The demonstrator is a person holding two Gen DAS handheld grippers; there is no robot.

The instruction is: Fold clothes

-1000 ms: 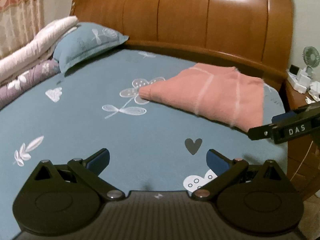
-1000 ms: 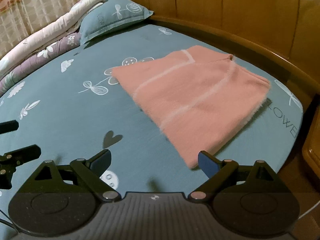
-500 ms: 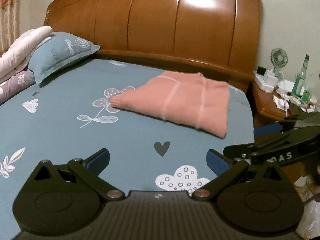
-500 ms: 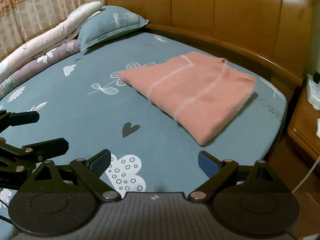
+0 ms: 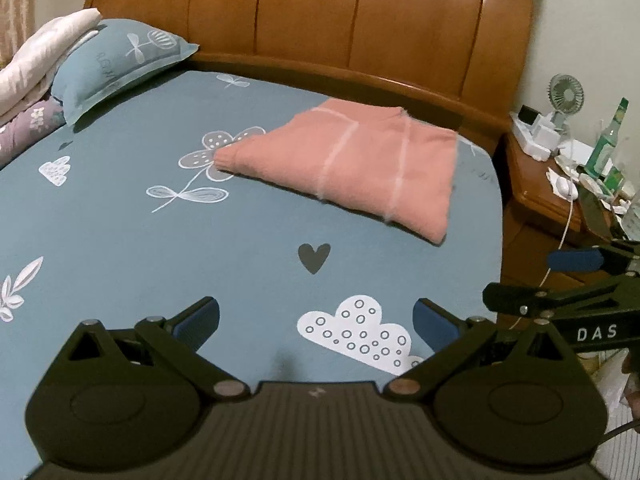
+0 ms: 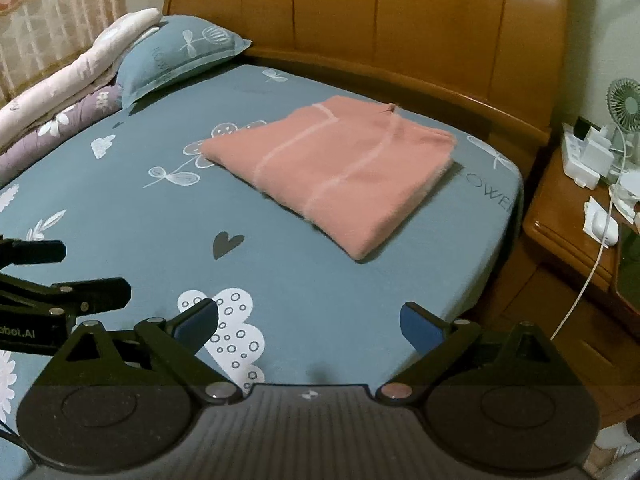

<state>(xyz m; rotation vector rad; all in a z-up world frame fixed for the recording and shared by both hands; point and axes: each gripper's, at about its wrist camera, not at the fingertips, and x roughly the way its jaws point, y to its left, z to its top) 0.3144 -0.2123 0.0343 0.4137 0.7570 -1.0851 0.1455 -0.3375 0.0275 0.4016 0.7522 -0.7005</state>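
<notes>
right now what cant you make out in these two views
- Underside and inner layers of the folded pink garment: hidden by its own top layer, both views.
- Bottle label on the nightstand: too small, left view.
- Sheet lettering: cut off at the mattress edge, right view.

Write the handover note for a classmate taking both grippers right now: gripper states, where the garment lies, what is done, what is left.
Left gripper: open, empty, above the bedsheet.
Right gripper: open, empty, near the bed's corner.
Pink garment: folded into a flat rectangle, lying on the sheet near the headboard, touched by neither gripper.
Done: this piece looks folded.
Left: no other loose clothes in view; perhaps only tidy its edges.
</notes>
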